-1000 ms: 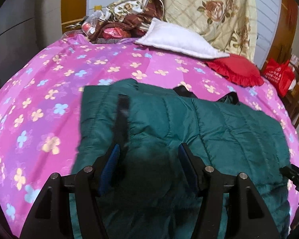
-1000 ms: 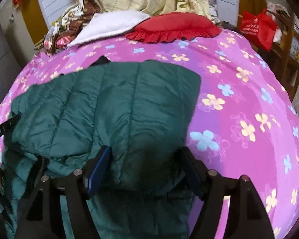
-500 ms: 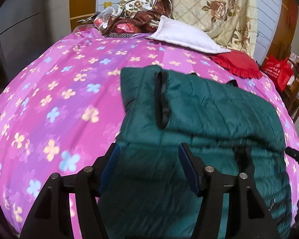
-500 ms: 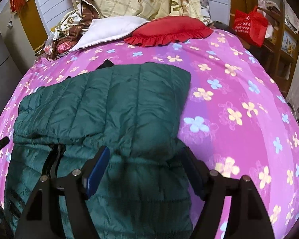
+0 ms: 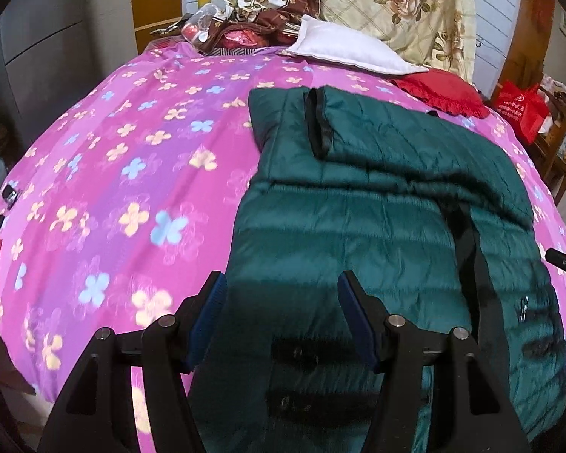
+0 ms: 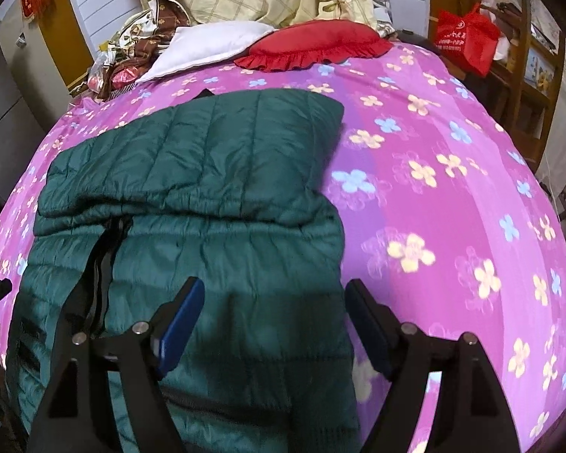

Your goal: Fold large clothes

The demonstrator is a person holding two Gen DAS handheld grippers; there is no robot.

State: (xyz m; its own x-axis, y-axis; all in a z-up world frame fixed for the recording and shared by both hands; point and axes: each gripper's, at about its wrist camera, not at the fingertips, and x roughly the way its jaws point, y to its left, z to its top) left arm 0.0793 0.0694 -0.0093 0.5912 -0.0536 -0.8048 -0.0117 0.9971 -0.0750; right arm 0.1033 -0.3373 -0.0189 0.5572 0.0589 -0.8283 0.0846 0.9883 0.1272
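Note:
A dark green quilted jacket lies on the pink flowered bed, its far part folded back over the near part, with a black zipper strip showing. It also shows in the right wrist view. My left gripper is open and empty, above the jacket's near left edge. My right gripper is open and empty, above the jacket's near right edge. The tip of the right gripper shows at the right edge of the left wrist view.
A white pillow and a red ruffled cushion lie at the head of the bed, with a floral quilt and piled clutter behind. A red bag and wooden shelves stand to the right. A grey cabinet stands to the left.
Both grippers have pulled back toward the near edge of the bed, away from the fold. The folded-over jacket part stays where it was laid. Both grippers stay open.

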